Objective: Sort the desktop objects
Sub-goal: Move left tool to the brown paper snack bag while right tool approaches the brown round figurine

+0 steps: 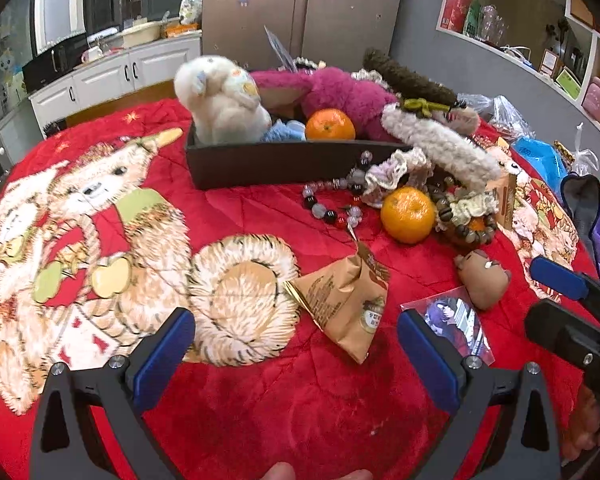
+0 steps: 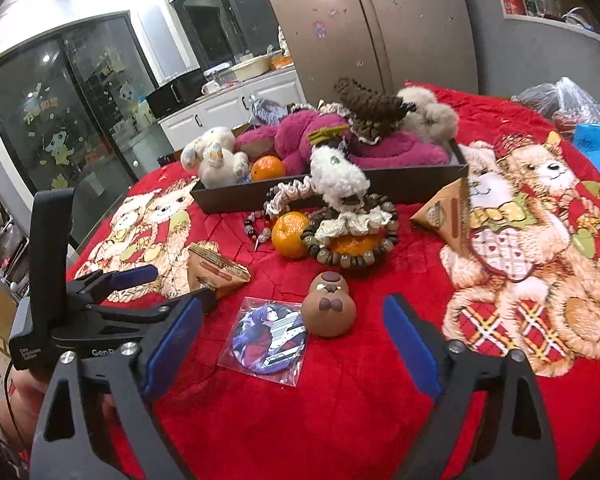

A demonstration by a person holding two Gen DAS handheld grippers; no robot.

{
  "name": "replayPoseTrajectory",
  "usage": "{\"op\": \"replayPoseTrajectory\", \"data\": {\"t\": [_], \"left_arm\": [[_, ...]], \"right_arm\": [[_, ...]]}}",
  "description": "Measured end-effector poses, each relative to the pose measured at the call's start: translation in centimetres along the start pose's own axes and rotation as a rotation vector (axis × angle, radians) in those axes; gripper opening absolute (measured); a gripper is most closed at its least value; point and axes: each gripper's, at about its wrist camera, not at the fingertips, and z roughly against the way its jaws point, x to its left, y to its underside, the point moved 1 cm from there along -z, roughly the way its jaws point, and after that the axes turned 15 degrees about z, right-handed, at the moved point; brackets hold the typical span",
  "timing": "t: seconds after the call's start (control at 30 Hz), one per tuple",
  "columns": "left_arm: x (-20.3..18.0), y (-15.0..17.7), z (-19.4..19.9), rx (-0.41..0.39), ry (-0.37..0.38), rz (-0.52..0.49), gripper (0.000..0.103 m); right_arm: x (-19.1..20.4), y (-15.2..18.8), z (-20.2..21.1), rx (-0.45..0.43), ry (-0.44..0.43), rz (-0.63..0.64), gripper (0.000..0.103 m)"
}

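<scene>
Two tools: left tool [image 1: 296, 354] and right tool [image 2: 292, 344] both spread wide, holding nothing.
Badge [image 2: 269, 338]: bagged in slick film, flat on the red surface [image 2: 340, 420], just ahead of the right tool; likely light and slippery, so pinch an edge.
Brown toy [image 2: 329, 307]: beside the badge; looks soft, grip its body.
Oranges [image 2: 290, 234]: firm, round, before the tray [image 2: 412, 182].
Writing: "GenR…" on the left tool; packet [image 2: 216, 272] print unreadable.

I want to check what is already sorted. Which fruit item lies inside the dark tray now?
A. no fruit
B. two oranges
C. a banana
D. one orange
D: one orange sits inside the dark tray beside the white plush, while another orange lies outside it on the red cloth among the bead bracelets.
</scene>
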Motion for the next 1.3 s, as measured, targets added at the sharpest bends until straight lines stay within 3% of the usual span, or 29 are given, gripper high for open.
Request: {"op": "replayPoseTrajectory", "data": {"t": [0.53, 0.73, 0.97, 1.3], "left_arm": [[-0.3, 0.1, -1.4, 0.001, -0.059, -0.056, 0.103], [-0.6, 0.2, -1.4, 0.001, -0.065, -0.06, 0.103], [-0.6, 0.1, -1.4, 0.001, -0.064, -0.06, 0.103], [-0.7, 0.1, -1.5, 0.002, -0.062, -0.059, 0.103]], "right_arm": [[-1.5, 1.5, -3.4, 0.059, -0.043, -0.097, 0.073], [-1.4, 1.5, -3.3, 0.067, -0.006, -0.099, 0.065], [-2.4, 1.8, -3.2, 0.061, 0.009, -0.155, 0.042], [-2.6, 2.0, -3.3, 0.062, 0.009, -0.153, 0.042]]}}
